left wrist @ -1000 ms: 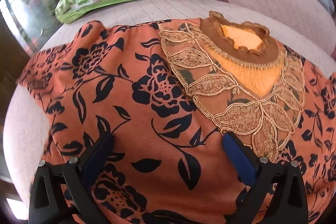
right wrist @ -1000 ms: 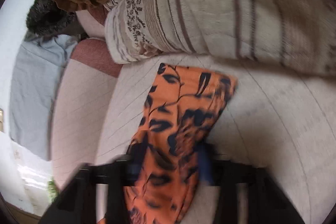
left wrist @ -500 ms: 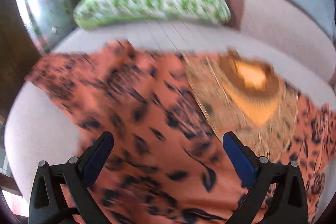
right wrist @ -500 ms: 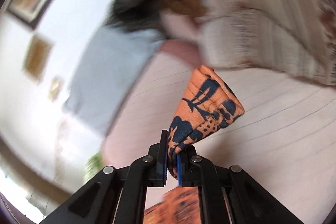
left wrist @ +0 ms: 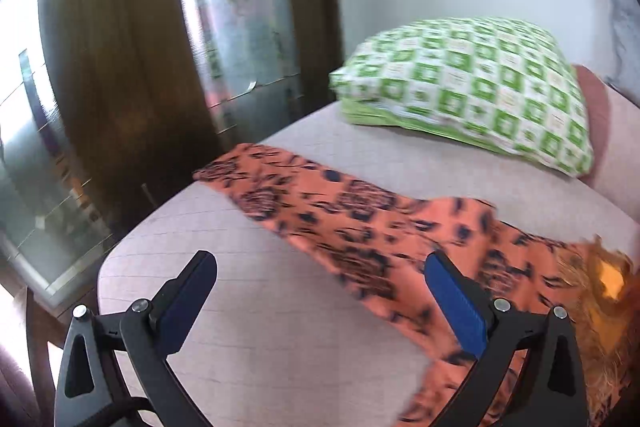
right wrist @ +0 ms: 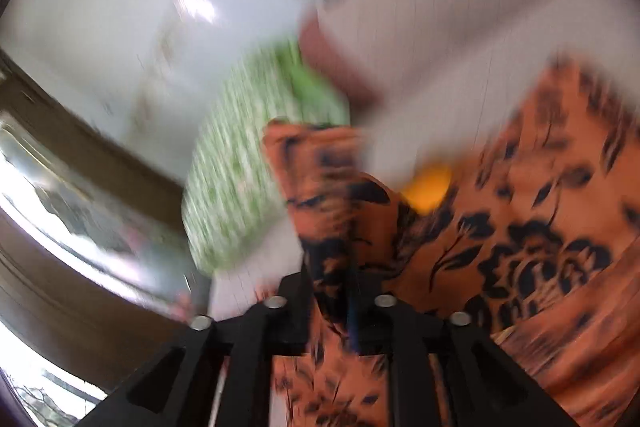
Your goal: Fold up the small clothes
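Bed [left wrist: 304, 339] (no legible writing), orange garment [left wrist: 360, 227]

The garment [left wrist: 360, 227] is an orange cloth with a dark navy print of flowers and leaves. It lies spread on the pale surface of the bed [left wrist: 280, 327]. One long part of it, a sleeve or a side, reaches out flat toward the left edge of the bed, and its end is near that edge. At the right side the neckline [left wrist: 608, 275] shows, with golden-brown trim and a lighter orange inside. In the right wrist view, which is blurred, one fold of the same cloth [right wrist: 332, 211] stands lifted above the rest.
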{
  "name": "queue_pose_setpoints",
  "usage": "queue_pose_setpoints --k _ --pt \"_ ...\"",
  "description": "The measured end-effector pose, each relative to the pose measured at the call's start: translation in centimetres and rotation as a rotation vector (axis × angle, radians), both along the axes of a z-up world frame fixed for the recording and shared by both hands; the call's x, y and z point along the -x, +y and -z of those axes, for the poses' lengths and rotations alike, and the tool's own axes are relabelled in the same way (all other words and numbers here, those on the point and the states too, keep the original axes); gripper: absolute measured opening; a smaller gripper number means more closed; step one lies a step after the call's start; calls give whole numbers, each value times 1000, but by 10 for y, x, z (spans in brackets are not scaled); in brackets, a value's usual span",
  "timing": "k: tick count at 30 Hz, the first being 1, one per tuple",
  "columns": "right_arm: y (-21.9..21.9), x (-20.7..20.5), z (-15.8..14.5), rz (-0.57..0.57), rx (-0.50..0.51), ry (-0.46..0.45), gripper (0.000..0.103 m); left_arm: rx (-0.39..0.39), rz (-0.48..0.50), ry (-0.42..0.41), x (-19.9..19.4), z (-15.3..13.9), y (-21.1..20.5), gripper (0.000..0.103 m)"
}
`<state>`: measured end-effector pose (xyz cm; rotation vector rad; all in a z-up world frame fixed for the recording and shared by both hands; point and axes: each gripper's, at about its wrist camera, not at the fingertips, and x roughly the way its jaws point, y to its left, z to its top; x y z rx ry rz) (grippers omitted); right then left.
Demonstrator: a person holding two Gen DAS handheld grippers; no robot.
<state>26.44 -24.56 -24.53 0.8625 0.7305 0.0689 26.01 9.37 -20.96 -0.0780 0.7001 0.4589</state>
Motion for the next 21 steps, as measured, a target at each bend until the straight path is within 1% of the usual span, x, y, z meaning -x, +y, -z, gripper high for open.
queue_pose_setpoints --k 1,2,3,4,5,7,8,9,10,11,12,13,14,15,17,19,20,21 --pt "24 -8 21 -58 -36 68 57 17 -13 -1 -2 -1 8 103" --pt "42 -14 38 -119 -78 116 66 37 -25 -4 0 -1 16 103" --pt "57 -15 52 -161 -120 135 72 52 -35 -9 1 -2 22 103" --pt "65 -13 58 -184 -139 135 72 67 -44 -15 2 -3 27 103" --pt "71 -7 60 -212 -136 129 72 80 -49 -23 2 -4 30 103" --pt "71 4 53 -276 -114 91 72 110 -34 -31 2 -2 29 103" --pt "68 15 49 -283 -89 69 72 136 -7 -30 1 -2 26 103" --pt "56 25 38 -269 -42 41 72 160 27 -27 1 -1 21 103" --pt "48 48 33 -249 -1 19 72 182 63 -20 -1 0 14 103" --pt "33 61 27 -217 46 -3 72 201 103 -15 -3 2 6 103" --pt "14 75 21 -164 107 -14 72 218 144 -13 -4 3 -3 103" --pt "-3 86 17 -116 159 -9 72 242 210 -7 -8 6 -15 103" --pt "-19 97 12 -80 189 -4 72 250 257 3 -12 9 -26 103" --pt "-36 108 14 -44 202 -2 72 247 306 13 -18 13 -39 103" --pt "-69 122 22 30 190 13 72 228 377 45 -32 24 -62 102" --pt "-99 133 33 108 184 15 71 194 433 106 -47 40 -83 92" --pt "-113 136 35 140 190 9 68 186 471 144 -55 50 -93 76" --pt "-127 140 39 173 196 -1 59 184 499 166 -61 56 -100 63"
